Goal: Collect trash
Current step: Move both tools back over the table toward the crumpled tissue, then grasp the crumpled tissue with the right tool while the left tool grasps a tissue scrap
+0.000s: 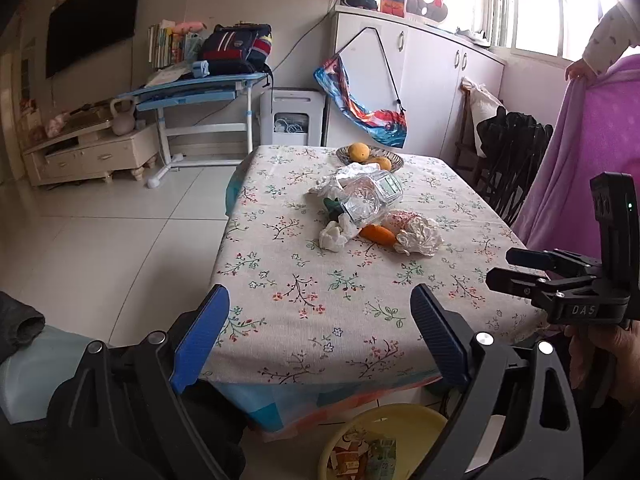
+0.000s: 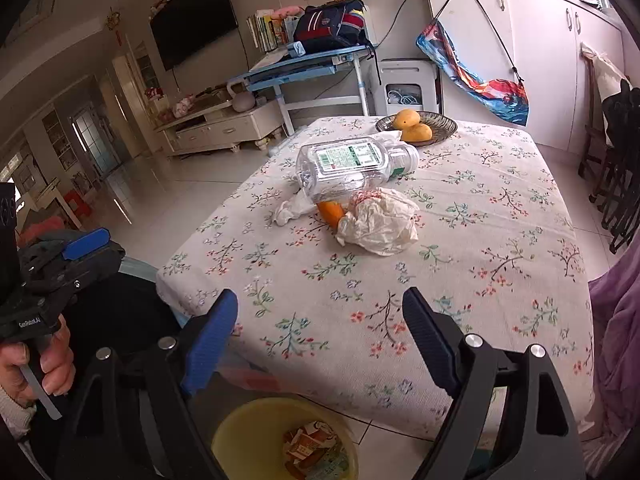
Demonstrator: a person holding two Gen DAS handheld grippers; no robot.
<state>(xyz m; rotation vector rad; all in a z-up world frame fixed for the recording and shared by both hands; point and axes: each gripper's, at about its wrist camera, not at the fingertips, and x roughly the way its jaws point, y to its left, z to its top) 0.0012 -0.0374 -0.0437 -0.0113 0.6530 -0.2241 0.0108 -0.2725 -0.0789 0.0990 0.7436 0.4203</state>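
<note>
i am holding both tongs at the near edge of the worktop (image 2: 460, 184), above a yellow bin (image 2: 240, 428) that is standing on the floor just below that edge with some printed packaging already lying in it. the right tongs (image 2: 320, 344) are standing wide with nothing between the blue pads. the left tongs (image 1: 320, 340) are also standing wide and empty.

the trash is lying in one cluster ahead of both tongs, toward the middle of the worktop and well apart from the pads. nearest is a crumpled white wrapper (image 2: 380, 220), touching an orange carrot-like piece (image 2: 332, 210); a smaller wad of white paper (image 2: 288, 210) is lying just to the left of it. behind these, a clear plastic bottle (image 2: 352, 166) is lying on its side. in the right wrist view its long axis is running left to right across the line of approach, tilted slightly, with the neck end pointing right toward the fruit dish (image 2: 440, 124) at the far edge.

i am judging the wrapper to sit nearer the right tongs and the small wad nearer the left tongs. a grip across the bottle's body seems to suit its crosswise lie.
</note>
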